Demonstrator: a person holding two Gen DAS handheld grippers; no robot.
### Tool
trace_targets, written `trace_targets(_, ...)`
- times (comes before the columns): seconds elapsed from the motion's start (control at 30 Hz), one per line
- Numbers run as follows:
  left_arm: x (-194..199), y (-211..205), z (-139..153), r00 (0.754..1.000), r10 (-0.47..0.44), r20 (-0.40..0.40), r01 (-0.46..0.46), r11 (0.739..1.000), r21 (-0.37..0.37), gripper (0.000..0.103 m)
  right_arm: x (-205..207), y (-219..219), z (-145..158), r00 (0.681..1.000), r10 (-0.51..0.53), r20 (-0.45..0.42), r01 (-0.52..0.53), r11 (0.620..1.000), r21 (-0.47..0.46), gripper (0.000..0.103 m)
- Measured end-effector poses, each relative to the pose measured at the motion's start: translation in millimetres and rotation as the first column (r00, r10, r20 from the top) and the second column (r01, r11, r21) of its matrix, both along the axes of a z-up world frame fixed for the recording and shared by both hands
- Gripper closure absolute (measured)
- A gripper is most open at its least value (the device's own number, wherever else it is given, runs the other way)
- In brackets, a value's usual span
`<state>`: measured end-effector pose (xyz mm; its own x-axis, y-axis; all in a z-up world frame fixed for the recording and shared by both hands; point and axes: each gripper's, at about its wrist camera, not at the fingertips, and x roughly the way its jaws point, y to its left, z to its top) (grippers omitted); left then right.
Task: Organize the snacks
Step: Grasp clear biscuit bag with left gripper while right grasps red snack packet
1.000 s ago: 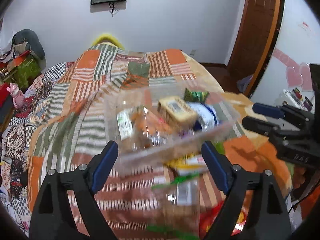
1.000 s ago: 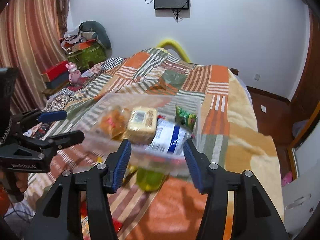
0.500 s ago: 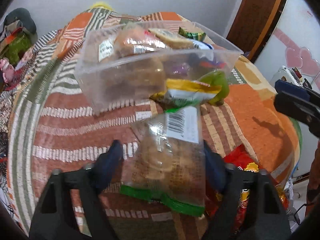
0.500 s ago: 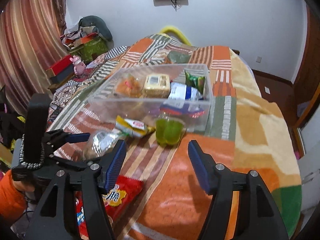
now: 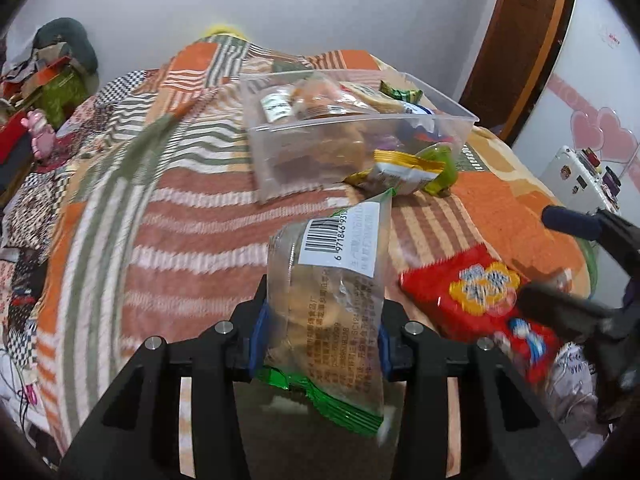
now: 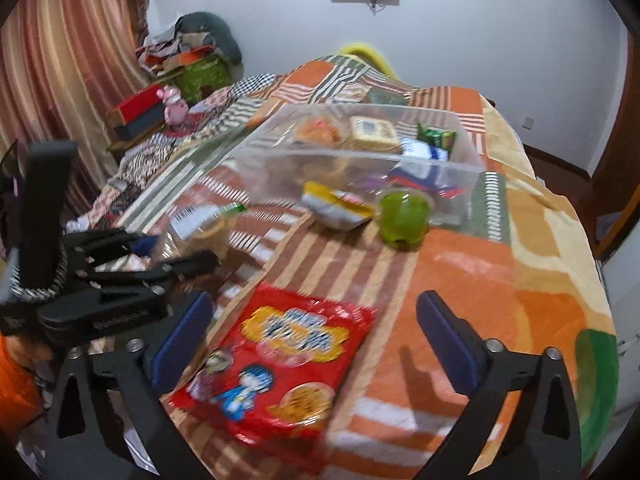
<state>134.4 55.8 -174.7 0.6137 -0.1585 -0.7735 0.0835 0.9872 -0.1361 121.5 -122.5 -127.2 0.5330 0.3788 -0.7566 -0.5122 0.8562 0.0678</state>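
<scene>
A patchwork blanket (image 6: pixel 460 280) in orange, brown and green stripes covers the bed and carries everything. On it, farther from both cameras, sits a clear plastic bin (image 5: pixel 360 148), already holding several wrapped snacks: a tan biscuit pack, a blue-and-white packet and a small green one among them. Just in front of the bin's near wall lie a yellow-and-white snack packet (image 6: pixel 336 204) and a green jelly cup (image 6: pixel 404 216), close beside each other and close to, perhaps touching, the wall.

Nearer the cameras lies a red chip bag (image 6: pixel 280 368), flat on the blanket, its long axis running roughly away from the right gripper (image 6: pixel 316 340). That gripper's jaws stand wide apart with nothing between them, and the bag sits directly ahead and slightly below (it is plainly the nearer hand for this one).

The left gripper (image 5: pixel 320 340) is clamped on a clear bread packet (image 5: pixel 332 300), gripping it near its green-edged lower end, so the packet stands up and forward from the jaws with its barcode label uppermost. It appears lifted off the blanket, though motion blur makes that hard to confirm.

The move to come turns on one relation: the bin lies straight ahead of the left gripper and a little to its right, with the yellow packet and jelly cup between. I judge the bread packet must travel forward and over the near wall, long axis leading, before release.
</scene>
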Motion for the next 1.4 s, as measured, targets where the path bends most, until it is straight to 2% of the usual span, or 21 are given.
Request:
trace_targets(0.2, -26, 6, 2, 1.0, 0.008, 0.01, -0.008, 1.0, -0.003, 0.061, 0, 15, -25, 0.999, 0.008, -0.039, -0.012, 0.995, -0.101, 0.0)
trace_targets(0.33, -32, 6, 1, 1.0, 0.007, 0.007, -0.007, 1.0, -0.005, 0.061, 4, 3, -34, 0.997, -0.032, -0.065, 0.026, 0.995, -0.098, 0.001)
trace_targets(0.4, -32, 5, 0, 1.0, 0.008, 0.006, -0.008, 1.0, -0.007, 0.061, 4, 0, -35, 0.996, -0.034, -0.086, 0.027, 0.996, -0.083, 0.005)
trace_targets(0.47, -29, 3, 0, 1.0, 0.009, 0.005, -0.009, 1.0, -0.012, 0.061, 9, -7, -38, 0.992, -0.027, -0.122, 0.02, 0.998, -0.059, 0.024)
trace_targets(0.5, -28, 2, 0, 1.0, 0.008, 0.005, -0.008, 1.0, -0.014, 0.061, 11, -10, -39, 0.992, -0.027, -0.125, 0.021, 0.998, -0.054, 0.026)
trace_targets(0.63, -23, -3, 2, 1.0, 0.004, 0.009, -0.004, 1.0, -0.012, 0.061, 8, -18, -33, 0.994, -0.023, -0.104, 0.02, 0.999, -0.03, 0.036)
trace_targets(0.7, -18, -4, 5, 1.0, 0.004, 0.015, -0.004, 1.0, -0.01, 0.061, 6, -20, -28, 0.996, -0.025, -0.086, 0.022, 0.999, -0.027, 0.038)
trace_targets(1.07, 19, -6, 37, 0.996, 0.018, 0.089, -0.016, 1.0, -0.013, 0.061, 22, -44, 24, 0.997, -0.052, 0.05, 0.051, 0.998, 0.031, 0.038)
trace_targets(1.4, 68, -7, 65, 0.986, 0.029, 0.167, -0.029, 1.0, -0.004, 0.061, 73, -47, 47, 0.986, -0.113, 0.121, 0.105, 0.992, 0.067, 0.038)
